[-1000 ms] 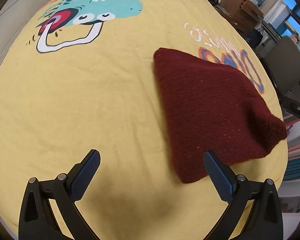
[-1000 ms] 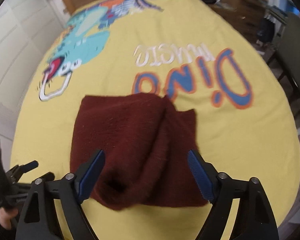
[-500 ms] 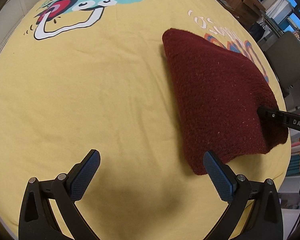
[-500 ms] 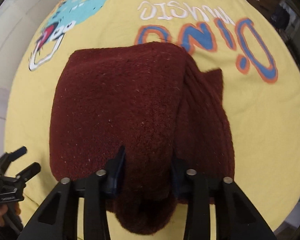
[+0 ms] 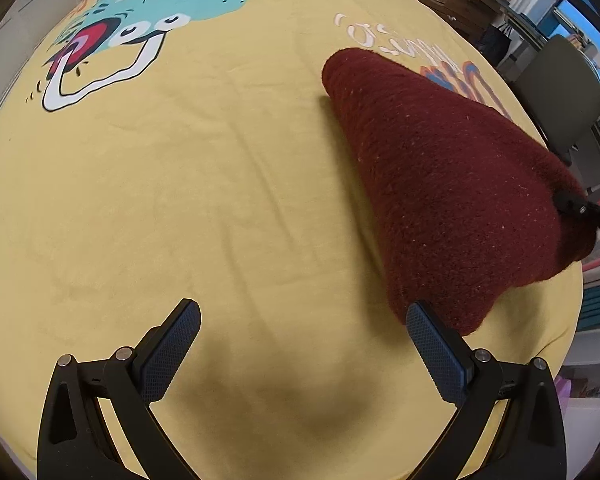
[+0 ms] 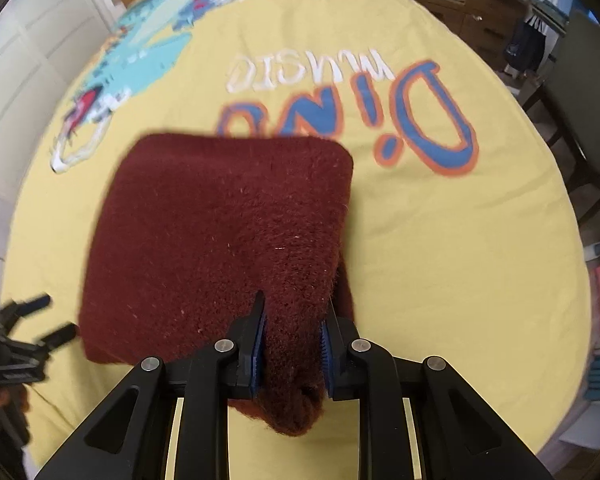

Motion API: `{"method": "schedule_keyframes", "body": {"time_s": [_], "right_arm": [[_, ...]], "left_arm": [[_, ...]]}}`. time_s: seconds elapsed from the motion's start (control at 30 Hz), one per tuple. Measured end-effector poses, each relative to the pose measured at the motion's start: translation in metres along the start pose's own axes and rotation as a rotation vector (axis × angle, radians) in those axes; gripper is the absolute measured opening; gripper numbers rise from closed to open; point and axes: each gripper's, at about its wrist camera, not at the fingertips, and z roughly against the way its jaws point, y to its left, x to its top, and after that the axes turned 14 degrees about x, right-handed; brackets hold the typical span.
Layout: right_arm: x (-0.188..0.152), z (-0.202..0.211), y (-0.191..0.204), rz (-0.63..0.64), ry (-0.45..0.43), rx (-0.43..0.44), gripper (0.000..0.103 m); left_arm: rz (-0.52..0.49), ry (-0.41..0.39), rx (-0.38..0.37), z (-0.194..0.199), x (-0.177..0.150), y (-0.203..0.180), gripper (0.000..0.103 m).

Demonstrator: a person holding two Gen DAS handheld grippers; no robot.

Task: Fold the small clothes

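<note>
Dark red knit: the small garment [image 6: 220, 232] lies on the yellow printed cloth [image 5: 180, 200], toward its near right side, already doubled into a squarish pad with rounded far corners.
Right gripper [image 6: 292, 344]: its jaws have just been closing and now pinch a thick bunch of the knit at the near edge — the wool bulges between and below the pads.
Left gripper [image 5: 300, 352]: jaws spread wide, holding nothing, poised over bare cloth; its right finger sits just beside the garment's near left corner without clearly touching it.
Done so far: judging by the layered thickness and the tidy far edge, at least one fold looks made.
Left to do: the near edge is bunched rather than flat, so a further fold or a smoothing probably remains.
Edges: the cloth falls away just beyond the garment's right and near sides — little margin there.
Open room: a wide bare stretch of yellow lies to the left and far side, up to the dinosaur print [image 5: 140, 32]; a chair [image 5: 560, 92] stands beyond the right edge.
</note>
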Motion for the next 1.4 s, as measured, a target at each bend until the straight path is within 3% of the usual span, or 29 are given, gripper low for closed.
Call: {"method": "schedule_keyframes", "body": {"time_s": [0.13,0.23,0.37,0.5,0.63,0.8,0.93,1.03,1.13,1.3,1.4], "right_arm": [[-0.019,-0.033,-0.011,-0.005,0.081,-0.031,0.023],[-0.026,-0.038,-0.02,-0.052,0.057,-0.007,0.028],[-0.025,-0.028,-0.02,-0.049,0.037,-0.033,0.052],[-0.019,-0.016,-0.018,-0.065,0.017,-0.01,0.061],[-0.009,-0.003,-0.007,-0.05,-0.021,-0.004,0.08],[0.008,0.001,0.005,-0.041,-0.06,0.026,0.086],[0.014,-0.02,0.003,-0.045,-0.025,0.026,0.091],[0.011,-0.036,-0.009,-0.069,0.007,0.016,0.093],[0.007,-0.046,-0.026,-0.09,0.005,0.013,0.102],[-0.002,-0.061,-0.046,-0.11,0.013,0.066,0.102],[-0.006,-0.068,-0.053,-0.115,-0.005,0.109,0.102]], "left_arm": [[-0.005,0.008,-0.012,-0.002,-0.002,-0.005,0.102],[-0.013,0.007,-0.008,-0.002,-0.001,-0.007,0.102],[-0.011,0.011,-0.001,-0.003,0.003,-0.008,0.102],[-0.003,0.001,-0.005,0.001,0.013,-0.009,0.102],[0.002,-0.01,-0.012,0.007,0.027,-0.011,0.102],[0.004,-0.019,-0.026,0.009,0.052,-0.024,0.102],[0.015,-0.002,-0.067,-0.001,0.071,-0.042,0.102],[0.008,0.028,-0.054,-0.018,0.079,-0.055,0.102],[-0.013,0.055,-0.06,-0.035,0.079,-0.065,0.102],[0.004,0.081,-0.073,-0.059,0.071,-0.072,0.102],[0.014,0.057,-0.068,-0.066,0.065,-0.073,0.103]]}}
